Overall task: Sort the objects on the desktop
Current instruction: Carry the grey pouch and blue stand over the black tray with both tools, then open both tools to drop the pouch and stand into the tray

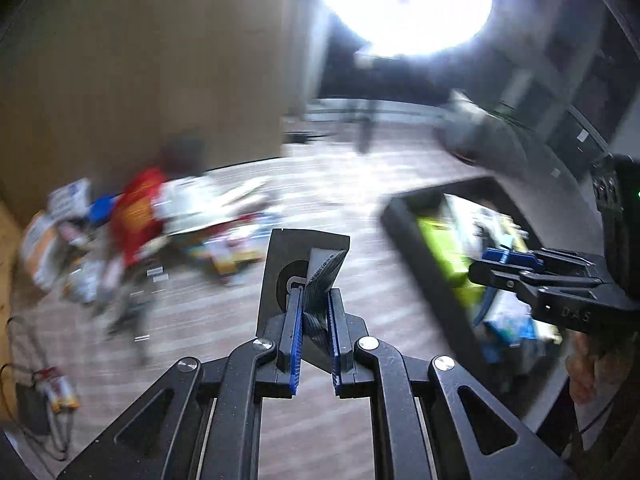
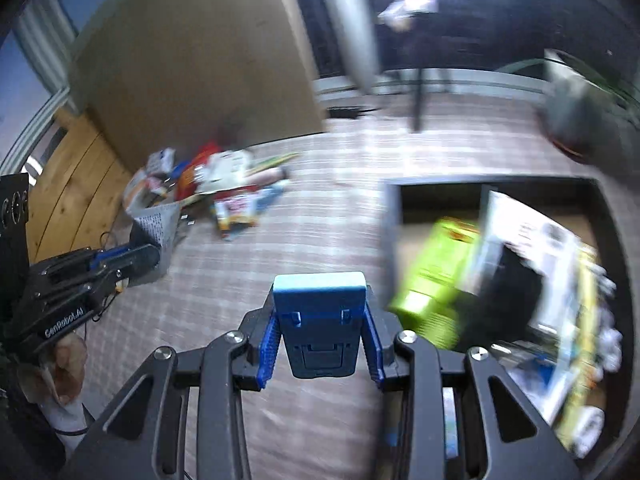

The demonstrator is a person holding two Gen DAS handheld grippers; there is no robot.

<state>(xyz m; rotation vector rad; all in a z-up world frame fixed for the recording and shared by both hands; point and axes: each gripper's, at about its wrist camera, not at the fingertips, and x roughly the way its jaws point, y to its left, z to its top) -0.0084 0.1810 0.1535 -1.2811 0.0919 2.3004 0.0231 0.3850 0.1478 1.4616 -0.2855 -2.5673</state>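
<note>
Mid-transfer: left gripper (image 1: 314,308) clamped on dark packet (image 1: 304,268), right gripper (image 2: 320,340) clamped on blue block (image 2: 320,320). Next, judged: carry over black tray (image 2: 394,216) beside green box (image 2: 436,280), then release

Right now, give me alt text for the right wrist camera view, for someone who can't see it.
The right gripper is shut on a blue plastic box above a checked tablecloth. To its right, a dark bin holds a lime-green box; a blurred pile of packets lies at the far left.

We see a striped tabletop (image 2: 304,168), a tan wall panel (image 2: 192,64) behind it, a glaring ceiling light (image 1: 404,4) overhead, and perhaps a potted plant (image 2: 580,120), blurred.
</note>
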